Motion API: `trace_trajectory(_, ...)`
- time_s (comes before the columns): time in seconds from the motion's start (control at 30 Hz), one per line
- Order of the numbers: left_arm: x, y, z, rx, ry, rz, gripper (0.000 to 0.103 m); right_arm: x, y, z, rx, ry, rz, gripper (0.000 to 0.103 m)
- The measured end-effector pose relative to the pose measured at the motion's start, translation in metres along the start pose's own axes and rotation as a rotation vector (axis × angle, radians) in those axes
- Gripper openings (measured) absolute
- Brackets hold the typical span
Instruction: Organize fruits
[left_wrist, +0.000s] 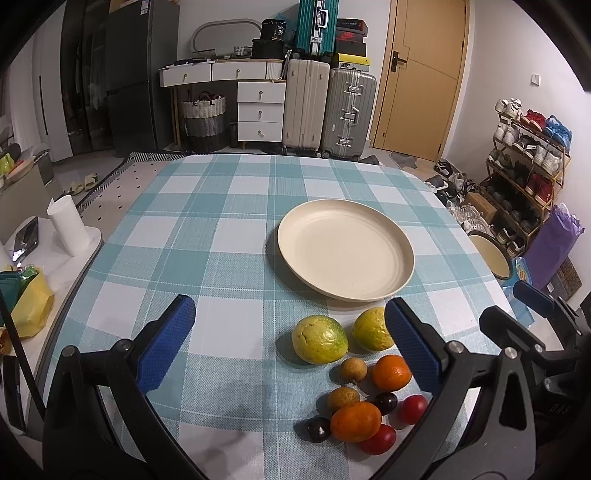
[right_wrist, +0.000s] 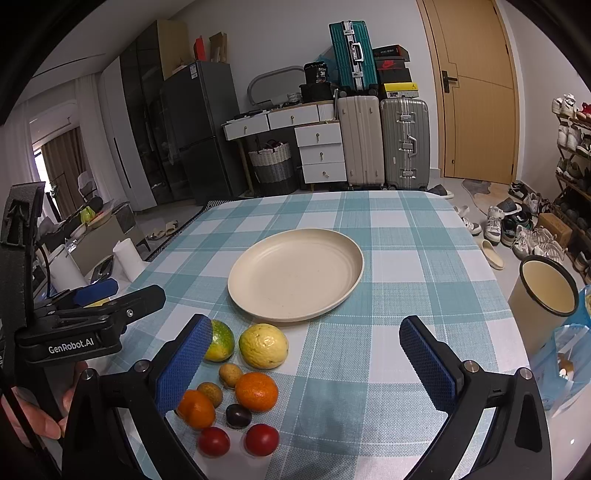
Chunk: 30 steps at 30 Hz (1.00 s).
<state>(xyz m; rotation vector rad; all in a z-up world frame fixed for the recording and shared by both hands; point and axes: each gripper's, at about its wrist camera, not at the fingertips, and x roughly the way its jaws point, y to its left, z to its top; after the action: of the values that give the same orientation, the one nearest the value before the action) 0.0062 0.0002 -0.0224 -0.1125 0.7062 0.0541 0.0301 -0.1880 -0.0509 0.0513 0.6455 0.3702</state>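
Note:
An empty cream plate (left_wrist: 345, 249) (right_wrist: 295, 275) sits on the checked tablecloth. In front of it lies a cluster of fruit: two yellow-green guavas (left_wrist: 319, 339) (right_wrist: 263, 346), two oranges (left_wrist: 390, 372) (right_wrist: 256, 391), two small brown longans (left_wrist: 352, 370) (right_wrist: 230, 374), two red cherry tomatoes (left_wrist: 414, 408) (right_wrist: 261, 439) and dark grapes (left_wrist: 385, 402) (right_wrist: 238, 415). My left gripper (left_wrist: 291, 343) is open and empty above the near table, the fruit by its right finger. My right gripper (right_wrist: 306, 363) is open and empty, the fruit by its left finger.
A blue-and-white checked table (left_wrist: 207, 236) (right_wrist: 406, 236) carries everything. A cream tin cup (right_wrist: 546, 286) (left_wrist: 491, 253) stands off the right edge. A paper roll (left_wrist: 70, 229) and a yellow bag (left_wrist: 31, 306) sit on a side counter left. Suitcases, drawers, a shoe rack stand behind.

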Motion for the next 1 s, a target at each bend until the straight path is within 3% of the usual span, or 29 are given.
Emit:
trace_trajectory(0.53,0.009,0.006,-0.001,-0.018,0.034,-0.005,0.102,0.003,-0.003,-0.001,0.002,0.007,-0.001,0.103)
trace_trajectory(1.0,0.053,0.023,-0.008,-0.070,0.145,-0.070,0.102,0.022,-0.011,-0.002,0.025,0.049,0.003,0.103)
